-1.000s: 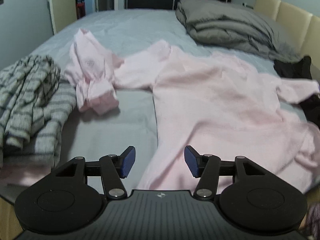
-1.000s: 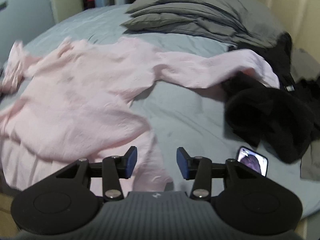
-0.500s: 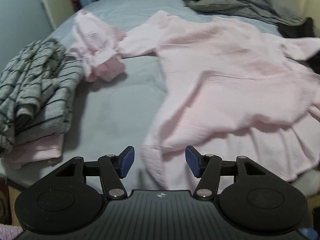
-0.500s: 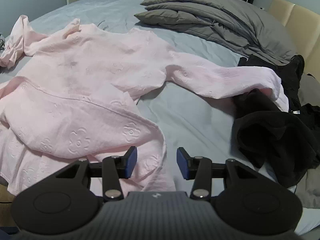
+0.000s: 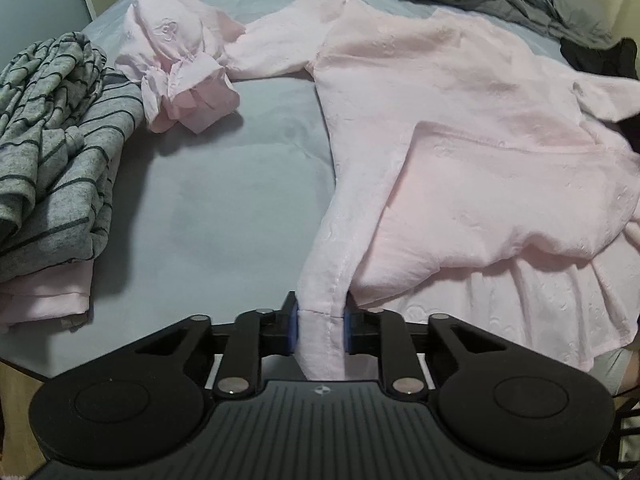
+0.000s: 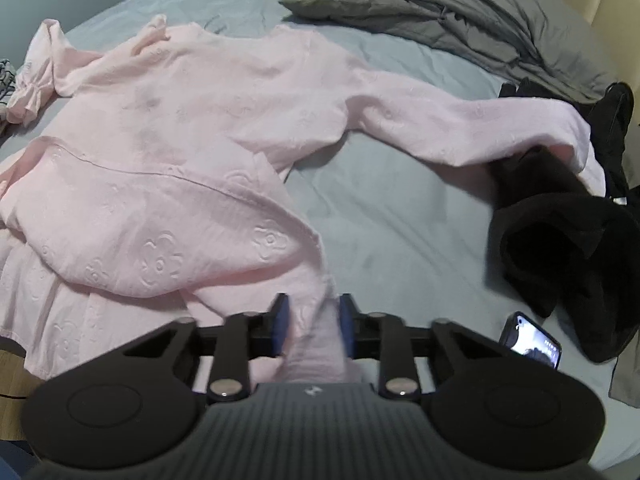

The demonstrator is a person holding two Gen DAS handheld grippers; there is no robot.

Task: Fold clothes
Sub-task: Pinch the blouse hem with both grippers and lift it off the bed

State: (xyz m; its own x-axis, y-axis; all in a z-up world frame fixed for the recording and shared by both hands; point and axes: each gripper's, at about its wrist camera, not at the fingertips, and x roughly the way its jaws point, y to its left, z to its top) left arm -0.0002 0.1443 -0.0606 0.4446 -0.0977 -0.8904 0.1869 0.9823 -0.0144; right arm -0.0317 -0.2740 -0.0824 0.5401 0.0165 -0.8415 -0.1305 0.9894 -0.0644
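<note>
A pink long-sleeved dress (image 5: 460, 128) lies spread on the grey-blue bed, its skirt partly folded up over itself. My left gripper (image 5: 320, 330) is shut on the dress's left hem corner at the near edge of the bed. My right gripper (image 6: 314, 328) is shut on the dress's right hem corner (image 6: 316, 320). The dress (image 6: 180, 128) fills the left half of the right wrist view, with one sleeve (image 6: 480, 128) stretched to the right and the other sleeve (image 5: 180, 64) bunched at the far left.
A grey striped garment (image 5: 56, 136) lies piled on the left over a folded pink piece. Black clothes (image 6: 568, 224) and a lit phone (image 6: 530, 344) lie on the right. A folded grey duvet (image 6: 440, 12) sits at the bed's far end.
Both grippers moved down and forward to the near hem of the pink dress and closed on it, one at each corner. They were open before.
</note>
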